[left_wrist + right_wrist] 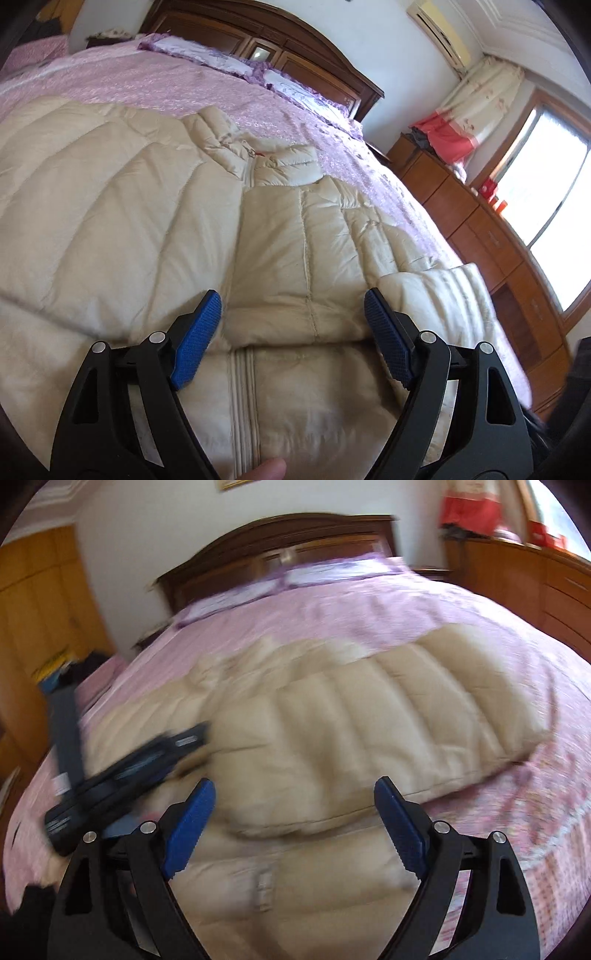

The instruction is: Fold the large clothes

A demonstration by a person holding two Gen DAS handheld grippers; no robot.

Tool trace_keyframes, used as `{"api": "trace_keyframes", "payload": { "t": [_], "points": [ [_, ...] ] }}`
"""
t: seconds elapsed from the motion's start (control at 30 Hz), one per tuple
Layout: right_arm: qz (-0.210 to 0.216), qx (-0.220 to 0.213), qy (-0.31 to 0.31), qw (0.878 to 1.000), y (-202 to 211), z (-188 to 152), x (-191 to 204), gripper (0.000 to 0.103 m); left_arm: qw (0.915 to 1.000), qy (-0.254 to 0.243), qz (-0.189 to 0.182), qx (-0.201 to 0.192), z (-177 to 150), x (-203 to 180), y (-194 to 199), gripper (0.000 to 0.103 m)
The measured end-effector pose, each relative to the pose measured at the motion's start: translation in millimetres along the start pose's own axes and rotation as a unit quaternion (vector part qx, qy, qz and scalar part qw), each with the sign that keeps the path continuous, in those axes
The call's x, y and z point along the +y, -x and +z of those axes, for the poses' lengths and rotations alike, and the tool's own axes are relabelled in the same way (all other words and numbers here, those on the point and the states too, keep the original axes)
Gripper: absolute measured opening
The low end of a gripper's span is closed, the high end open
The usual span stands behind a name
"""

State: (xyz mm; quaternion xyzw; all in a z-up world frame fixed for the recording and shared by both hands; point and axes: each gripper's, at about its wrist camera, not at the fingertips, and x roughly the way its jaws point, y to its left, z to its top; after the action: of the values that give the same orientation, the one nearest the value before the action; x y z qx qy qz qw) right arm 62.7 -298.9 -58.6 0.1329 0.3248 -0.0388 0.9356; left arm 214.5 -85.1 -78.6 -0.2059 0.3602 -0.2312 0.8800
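One cream quilted puffer jacket (122,206) lies spread on the pink floral bedspread (155,85), one sleeve folded across its front. Left tongs (291,332) and right tongs (295,827) gape, empty — mid-fold; next, probably grip the hem.

One cream puffer coat (147,206) on one bed (155,79). Two pillows (207,55) at one dark headboard (295,44). Two grippers: left gripper (291,325), right gripper (293,816), two blue pads (197,339) each. One AC unit (441,31), one window (546,206), one low wooden cabinet (480,236).
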Motion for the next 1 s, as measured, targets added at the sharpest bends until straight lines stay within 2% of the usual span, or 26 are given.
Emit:
{"api": "trace_keyframes", "payload": {
  "t": [0.07,0.17,0.2,0.23,0.33,0.4,0.47,0.53,0.57,0.6,0.7,0.83,1.0],
  "points": [
    [-0.023,0.000,-0.015,1.000,-2.8,1.9,-10.6,0.085,0.9994,0.032,-0.012,0.004,-2.1,-0.5,14.3,0.080],
    [-0.040,0.021,-0.045,0.998,-14.8,1.6,-25.4,0.085,0.9942,0.064,-0.078,0.037,-7.8,-13.9,29.4,0.080],
    [-0.043,0.030,-0.054,0.997,-18.5,1.3,-28.4,0.085,0.9929,0.066,-0.088,0.046,-9.9,-20.6,29.5,0.080],
    [-0.046,0.034,-0.058,0.997,-20.6,1.2,-29.6,0.085,0.9920,0.066,-0.092,0.057,-12.8,-26.4,27.0,0.079],
    [-0.059,0.031,-0.063,0.996,-19.7,3.3,-29.8,0.085,0.9860,0.070,-0.091,0.122,-24.3,-43.1,1.3,0.076],
    [-0.073,0.016,-0.068,0.995,-13.6,4.1,-30.0,0.085,0.9834,0.084,-0.095,0.130,-28.3,-47.5,-8.3,0.070],
    [-0.075,0.004,-0.082,0.994,-14.3,4.7,-33.5,0.085,0.9797,0.093,-0.117,0.134,-27.2,-53.3,-15.3,0.056],
    [-0.070,0.010,-0.099,0.993,-22.0,5.3,-38.4,0.085,0.9777,0.094,-0.114,0.149,-25.5,-63.6,-26.6,0.040],
    [-0.072,0.015,-0.106,0.992,-24.7,5.4,-39.9,0.085,0.9786,0.082,-0.101,0.159,-22.8,-70.7,-33.1,0.021],
    [-0.073,0.015,-0.114,0.991,-23.6,5.1,-42.5,0.085,0.9791,0.074,-0.091,0.166,-21.9,-75.0,-36.0,0.012],
    [-0.070,-0.002,-0.131,0.989,-12.1,7.3,-48.0,0.085,0.9822,0.050,-0.096,0.154,-11.7,-89.7,-27.6,0.007],
    [-0.060,-0.015,-0.126,0.990,-2.2,7.0,-41.6,0.085,0.9898,0.008,-0.080,0.118,14.5,-103.1,-6.9,0.006],
    [-0.050,-0.036,-0.102,0.993,12.2,10.7,-21.5,0.085,0.9961,-0.008,-0.037,0.080,55.4,-94.5,25.4,0.006]
  ]
}}
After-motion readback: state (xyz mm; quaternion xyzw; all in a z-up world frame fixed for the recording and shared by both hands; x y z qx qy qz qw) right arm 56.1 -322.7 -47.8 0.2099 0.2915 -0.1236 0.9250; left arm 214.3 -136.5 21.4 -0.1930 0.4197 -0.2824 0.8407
